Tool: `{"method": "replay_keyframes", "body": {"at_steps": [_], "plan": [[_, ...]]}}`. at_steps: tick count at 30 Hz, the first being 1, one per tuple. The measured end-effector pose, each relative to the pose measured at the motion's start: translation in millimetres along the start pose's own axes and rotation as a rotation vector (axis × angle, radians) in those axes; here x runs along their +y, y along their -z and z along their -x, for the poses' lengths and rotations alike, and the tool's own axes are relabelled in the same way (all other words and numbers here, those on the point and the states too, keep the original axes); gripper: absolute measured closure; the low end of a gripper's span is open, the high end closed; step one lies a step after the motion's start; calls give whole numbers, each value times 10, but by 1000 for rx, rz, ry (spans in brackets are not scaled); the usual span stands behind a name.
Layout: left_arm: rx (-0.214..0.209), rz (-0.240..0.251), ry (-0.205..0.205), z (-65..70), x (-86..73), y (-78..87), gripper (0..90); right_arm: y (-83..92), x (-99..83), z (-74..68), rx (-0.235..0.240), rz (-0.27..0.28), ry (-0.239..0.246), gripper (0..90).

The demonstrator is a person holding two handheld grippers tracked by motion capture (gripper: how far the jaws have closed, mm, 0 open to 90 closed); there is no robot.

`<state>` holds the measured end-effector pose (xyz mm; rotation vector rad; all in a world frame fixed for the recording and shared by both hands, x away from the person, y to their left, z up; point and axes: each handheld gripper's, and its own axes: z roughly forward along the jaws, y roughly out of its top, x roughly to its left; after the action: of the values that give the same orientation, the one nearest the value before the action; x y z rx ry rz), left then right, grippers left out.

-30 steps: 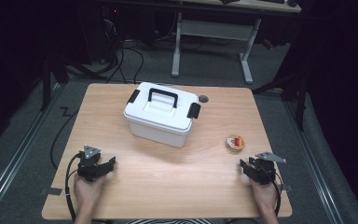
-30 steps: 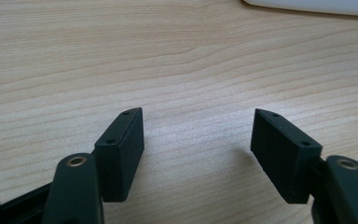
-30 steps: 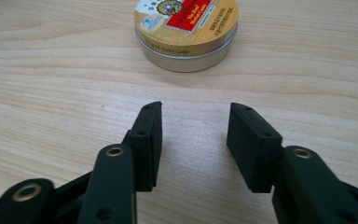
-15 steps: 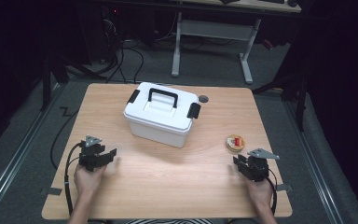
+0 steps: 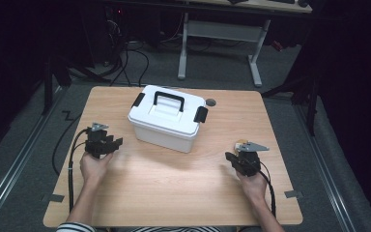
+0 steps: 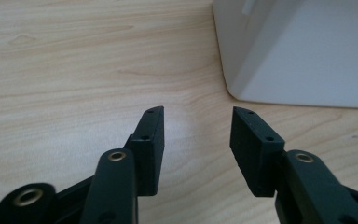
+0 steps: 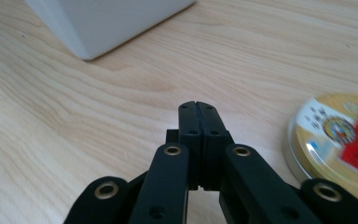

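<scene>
Item 1: white box (image 5: 166, 117), black handle, lid on, table (image 5: 140, 193) centre toward 12 o'clock. Item 2: my left tongs (image 6: 196, 135), at its 8 o'clock, half spread, just been closing, nothing between. Item 3: my right tongs (image 7: 198, 114), at its 4 o'clock, pressed together, empty, beside a round tin (image 7: 340, 135).

Closed gripper (image 7: 198, 106), round tin (image 7: 339, 140), white box (image 7: 105, 21)

round tin (image 7: 340, 144) lid: red label and a round emblem with small printed marks, too blurred to read
white box (image 5: 166, 117): no lettering can be made out
readable text elsewhere: none legible
</scene>
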<state>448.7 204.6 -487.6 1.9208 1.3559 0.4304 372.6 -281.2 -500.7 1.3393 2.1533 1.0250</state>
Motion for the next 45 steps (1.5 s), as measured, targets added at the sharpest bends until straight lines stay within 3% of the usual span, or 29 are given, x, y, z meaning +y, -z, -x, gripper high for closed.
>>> {"method": "replay_keyframes", "body": {"at_steps": [4, 6, 8, 11, 17, 19, 22, 25, 28, 32, 45], "plan": [[-16, -2, -1, -3, 96, -59, 588, -85, 86, -40, 6, 0, 10, 900], [1, -6, -19, 3, 160, -109, 597, -154, 138, -55, 10, -5, -10, 900], [-14, -11, 1, -20, 200, -148, 630, -223, 180, -56, 22, -20, -51, 900], [-1, -25, -15, -15, 257, -204, 691, -326, 240, -64, 43, -32, -82, 900], [-21, -31, 12, -49, 355, -315, 754, -438, 339, -104, 64, -22, -106, 900], [-42, -10, 61, -75, 365, -356, 771, -477, 360, -113, 67, -16, -118, 900], [-45, -6, 77, -83, 363, -396, 802, -550, 401, -143, 68, -18, -128, 900], [-84, 10, 115, -79, 362, -455, 833, -612, 453, -178, 71, -14, -131, 900], [-97, 15, 123, -59, 364, -484, 867, -653, 504, -208, 88, -14, -155, 900], [-109, 5, 126, -61, 349, -520, 899, -704, 573, -269, 98, -9, -152, 898], [-166, 6, 117, -26, 338, -560, 900, -848, 668, -348, 120, -13, -178, 882]]}}
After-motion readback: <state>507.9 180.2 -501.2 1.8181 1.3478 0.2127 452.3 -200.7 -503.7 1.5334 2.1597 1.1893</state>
